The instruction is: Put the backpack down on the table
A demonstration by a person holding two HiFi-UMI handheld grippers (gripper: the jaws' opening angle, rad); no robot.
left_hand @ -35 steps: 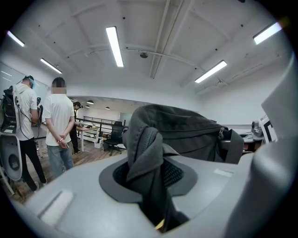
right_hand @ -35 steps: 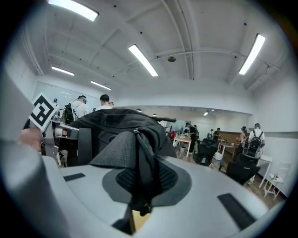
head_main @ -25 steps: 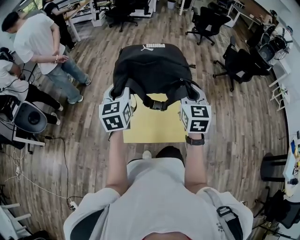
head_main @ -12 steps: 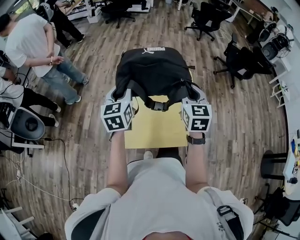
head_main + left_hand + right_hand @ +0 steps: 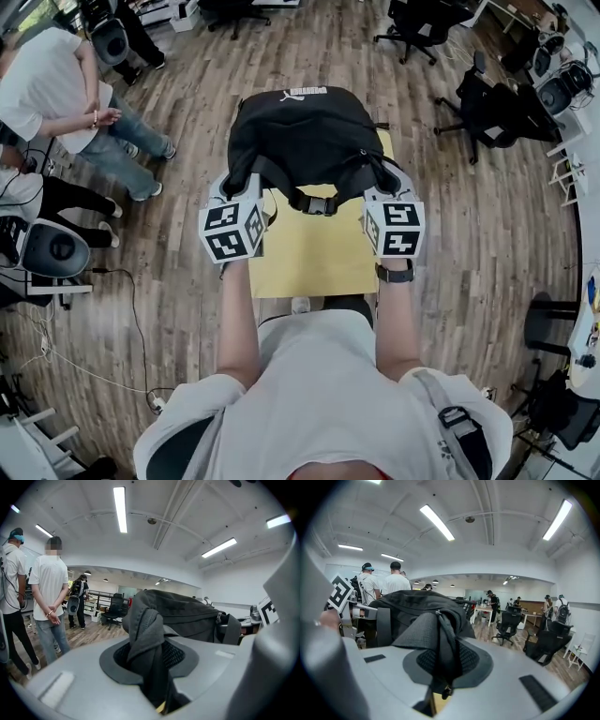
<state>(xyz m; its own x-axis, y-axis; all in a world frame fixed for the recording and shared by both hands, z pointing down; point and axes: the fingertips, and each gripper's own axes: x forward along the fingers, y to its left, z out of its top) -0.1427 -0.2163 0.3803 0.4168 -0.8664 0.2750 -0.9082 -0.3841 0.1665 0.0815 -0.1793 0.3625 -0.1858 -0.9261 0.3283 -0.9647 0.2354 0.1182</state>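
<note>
Wood floor point(image 5: 187, 309) surrounds the yellow table point(image 5: 309, 262), which stands directly ahead of you. A bystander point(image 5: 47, 84) in a white shirt stands well to the left of the table, and an office chair point(image 5: 497, 108) sits well to its right.

The black backpack point(image 5: 300, 131) hangs over the table's far half, covering its far edge. Its long axis appears to run away from you and roughly level, though the steep view foreshortens it. The end with the white logo points away from you, past the far edge. The strap side faces you, toward the table's near edge. No view shows whether its underside touches the tabletop.

Your left gripper point(image 5: 242, 187) is over the table's left edge, its jaws pinching the left strap point(image 5: 145, 634), a bunched fold of mesh-backed webbing. Your right gripper point(image 5: 380, 187) is over the table's right edge, its jaws pressed nearly together on the right strap point(image 5: 436, 639). A small buckle point(image 5: 319, 202) joins the straps above the table's middle, between the two grippers.

Compared with a second ago, more bare tabletop shows on your side of the pack. The table's far right corner now appears beside the pack. Both grips are unchanged.
</note>
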